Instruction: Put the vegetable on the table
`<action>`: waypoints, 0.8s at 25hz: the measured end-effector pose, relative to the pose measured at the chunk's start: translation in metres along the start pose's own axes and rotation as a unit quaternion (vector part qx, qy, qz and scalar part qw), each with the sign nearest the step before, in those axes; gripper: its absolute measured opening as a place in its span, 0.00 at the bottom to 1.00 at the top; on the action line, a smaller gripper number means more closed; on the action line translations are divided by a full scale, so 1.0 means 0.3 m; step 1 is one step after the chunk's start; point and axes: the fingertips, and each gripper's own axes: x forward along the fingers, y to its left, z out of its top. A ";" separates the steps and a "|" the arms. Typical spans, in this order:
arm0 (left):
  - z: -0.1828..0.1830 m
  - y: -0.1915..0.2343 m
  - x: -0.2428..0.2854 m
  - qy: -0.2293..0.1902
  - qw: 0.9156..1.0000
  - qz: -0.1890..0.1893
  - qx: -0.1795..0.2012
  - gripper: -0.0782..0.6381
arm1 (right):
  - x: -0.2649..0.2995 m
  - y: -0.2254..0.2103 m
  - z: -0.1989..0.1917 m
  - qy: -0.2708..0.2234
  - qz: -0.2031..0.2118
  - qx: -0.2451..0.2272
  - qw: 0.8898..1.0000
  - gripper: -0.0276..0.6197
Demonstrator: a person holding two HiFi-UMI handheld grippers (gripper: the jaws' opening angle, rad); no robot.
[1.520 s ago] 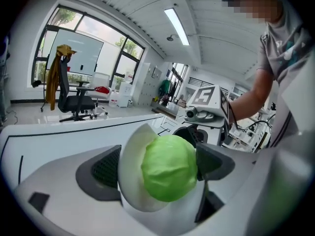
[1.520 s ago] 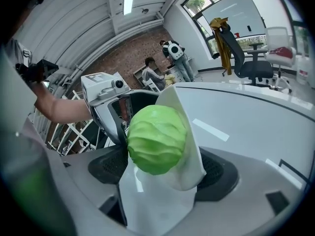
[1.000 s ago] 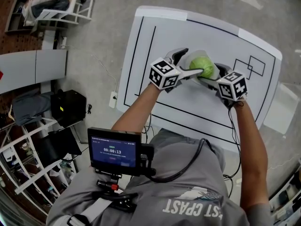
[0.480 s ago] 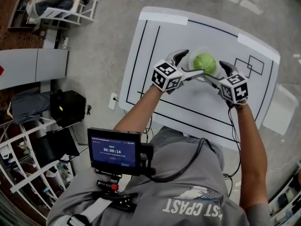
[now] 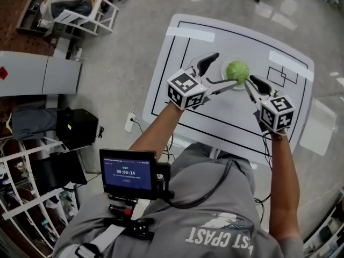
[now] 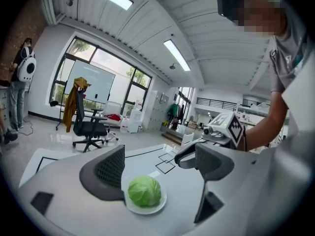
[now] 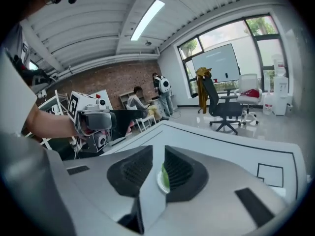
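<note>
Table (image 5: 215,112): white top, rounded corners, black ruled border lines, small outlined squares (image 5: 282,75) at the far right, two white tape strips (image 5: 190,34) along the far edge.
Cabbage (image 6: 144,191): green, whole, resting on a white plate (image 6: 147,210) at the table's far middle.
Left gripper (image 6: 160,168): jaws wide apart, flanking plate and cabbage, pads clear of both.
Right gripper (image 7: 156,161): jaws closing to a narrow slit, a sliver of plate and cabbage visible through it just beyond the tips; nothing gripped.
Room: glossy grey floor (image 5: 123,47), tall windows (image 6: 98,77), black office chair (image 6: 88,127), brick wall (image 7: 118,82), ceiling strip lights (image 6: 177,55), white chair (image 5: 80,12) at the far left.
</note>
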 end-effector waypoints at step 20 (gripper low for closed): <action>0.567 -0.565 -0.573 -0.188 0.976 0.014 0.113 0.12 | -0.841 0.665 0.489 -0.247 -0.022 -0.101 0.964 0.06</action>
